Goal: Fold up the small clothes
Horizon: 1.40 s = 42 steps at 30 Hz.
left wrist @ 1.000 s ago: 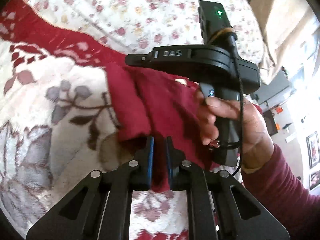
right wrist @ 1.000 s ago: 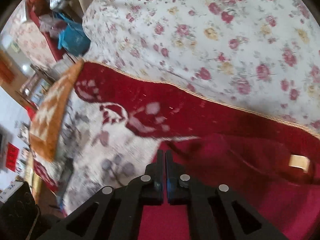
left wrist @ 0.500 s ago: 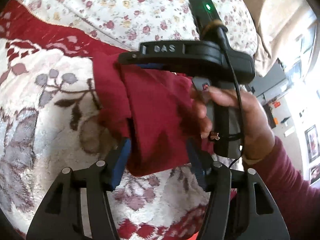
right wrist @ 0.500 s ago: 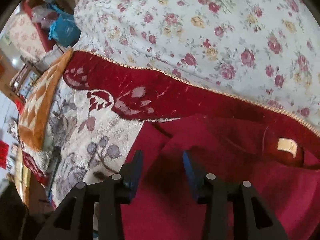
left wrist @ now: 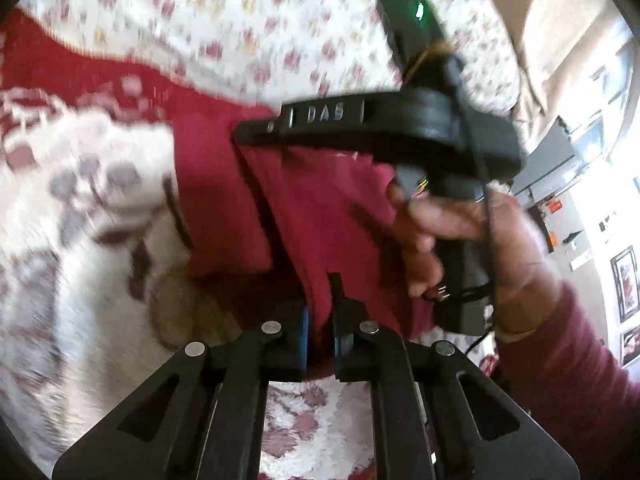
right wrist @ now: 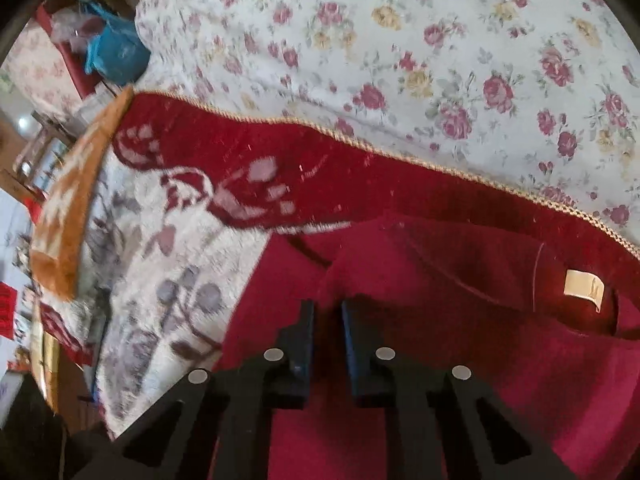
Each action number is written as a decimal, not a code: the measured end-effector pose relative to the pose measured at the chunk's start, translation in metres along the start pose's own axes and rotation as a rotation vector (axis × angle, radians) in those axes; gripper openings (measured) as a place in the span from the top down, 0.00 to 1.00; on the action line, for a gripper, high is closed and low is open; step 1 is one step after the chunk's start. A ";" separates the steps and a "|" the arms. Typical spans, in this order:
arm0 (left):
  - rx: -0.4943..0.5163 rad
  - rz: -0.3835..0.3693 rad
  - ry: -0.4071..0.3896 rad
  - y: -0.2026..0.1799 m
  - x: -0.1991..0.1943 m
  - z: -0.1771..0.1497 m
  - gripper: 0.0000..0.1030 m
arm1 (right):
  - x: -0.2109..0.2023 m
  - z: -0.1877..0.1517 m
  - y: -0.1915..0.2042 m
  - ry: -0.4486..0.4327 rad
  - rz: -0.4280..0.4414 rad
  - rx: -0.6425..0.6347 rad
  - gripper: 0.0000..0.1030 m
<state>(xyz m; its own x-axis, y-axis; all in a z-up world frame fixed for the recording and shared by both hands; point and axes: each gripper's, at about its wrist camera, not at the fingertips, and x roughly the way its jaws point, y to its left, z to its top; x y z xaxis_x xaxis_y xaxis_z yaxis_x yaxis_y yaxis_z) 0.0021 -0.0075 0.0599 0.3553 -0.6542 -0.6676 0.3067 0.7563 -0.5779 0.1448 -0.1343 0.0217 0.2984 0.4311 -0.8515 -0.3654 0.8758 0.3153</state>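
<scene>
The red garment (left wrist: 320,216) lies part-folded on the blanket (left wrist: 92,248), a white plush one with grey and red flowers and a broad red border. Taking the garment as the landmark: the blanket spreads out from under it to the left and toward the camera, and the blanket's red border with its gold cord edge (right wrist: 400,156) runs just beyond the garment's far side. Past that border lies the floral sheet (right wrist: 440,40).

The left gripper (left wrist: 320,320) is clamped on the garment's near edge, with red cloth pinched between its blue-lined jaws. The right gripper (right wrist: 326,336) stands over the garment's left part, near its left edge; its jaws are closing, a narrow gap shows between them, and red cloth fills that gap, though whether the pads already press on it I cannot tell. In the left view the right hand (left wrist: 472,248) wraps the black handle of that gripper, at the garment's right side, with a dark red sleeve (left wrist: 580,380) behind it.

A cream label (right wrist: 584,286) sits inside the garment's neck opening, at its right end in the right view. An orange patterned cloth (right wrist: 76,200) lies well left of the garment, at the blanket's far left edge
</scene>
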 end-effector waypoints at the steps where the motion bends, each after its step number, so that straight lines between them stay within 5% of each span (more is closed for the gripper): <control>1: 0.017 0.002 -0.024 -0.002 -0.008 0.004 0.93 | -0.004 0.002 0.001 -0.026 0.024 0.005 0.89; 5: -0.001 0.042 -0.001 0.005 -0.006 0.003 0.93 | -0.005 0.016 0.005 -0.085 0.095 0.040 0.97; 9: -0.068 0.054 0.060 0.019 0.011 -0.012 0.93 | 0.024 0.011 0.001 -0.034 0.098 0.076 0.97; 14: -0.075 0.061 0.057 0.019 -0.002 -0.015 0.90 | -0.025 -0.018 -0.016 -0.064 0.131 0.041 0.96; 15: -0.060 0.075 0.051 0.015 -0.006 -0.013 0.90 | -0.047 -0.031 -0.028 -0.078 0.090 0.025 0.94; 17: -0.016 0.114 0.028 0.006 -0.013 -0.009 0.89 | -0.079 -0.051 -0.058 -0.097 -0.033 0.020 0.65; 18: -0.003 0.129 0.018 0.003 -0.014 -0.005 0.82 | -0.096 -0.061 -0.077 -0.112 -0.106 0.032 0.59; 21: 0.016 0.146 -0.033 -0.008 -0.013 0.005 0.54 | -0.134 -0.084 -0.134 -0.166 -0.295 0.098 0.57; 24: 0.043 0.182 -0.050 -0.018 0.002 0.015 0.53 | -0.149 -0.100 -0.199 -0.159 -0.450 0.229 0.56; 27: 0.070 0.265 -0.063 -0.021 0.024 0.026 0.53 | -0.140 -0.104 -0.237 -0.135 -0.445 0.307 0.57; 28: 0.073 0.282 -0.064 -0.019 0.031 0.029 0.53 | -0.137 -0.103 -0.242 -0.135 -0.409 0.319 0.57; 31: 0.065 0.342 -0.058 -0.012 0.043 0.033 0.53 | -0.133 -0.098 -0.243 -0.165 -0.297 0.299 0.91; 36: 0.048 0.365 -0.039 0.005 0.058 0.033 0.50 | -0.136 -0.086 -0.239 -0.203 -0.419 0.216 0.95; 39: 0.042 0.354 -0.043 0.008 0.057 0.033 0.50 | -0.122 -0.088 -0.255 -0.142 -0.593 0.224 1.00; 42: 0.034 0.346 -0.050 0.007 0.051 0.031 0.50 | -0.137 -0.095 -0.258 -0.198 -0.448 0.308 1.00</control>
<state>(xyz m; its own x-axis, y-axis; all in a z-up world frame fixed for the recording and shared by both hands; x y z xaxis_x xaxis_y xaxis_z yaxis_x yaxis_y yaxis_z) 0.0493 -0.0358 0.0361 0.4854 -0.3592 -0.7971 0.1893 0.9332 -0.3053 0.1145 -0.4405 0.0174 0.5354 0.0101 -0.8446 0.0996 0.9922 0.0749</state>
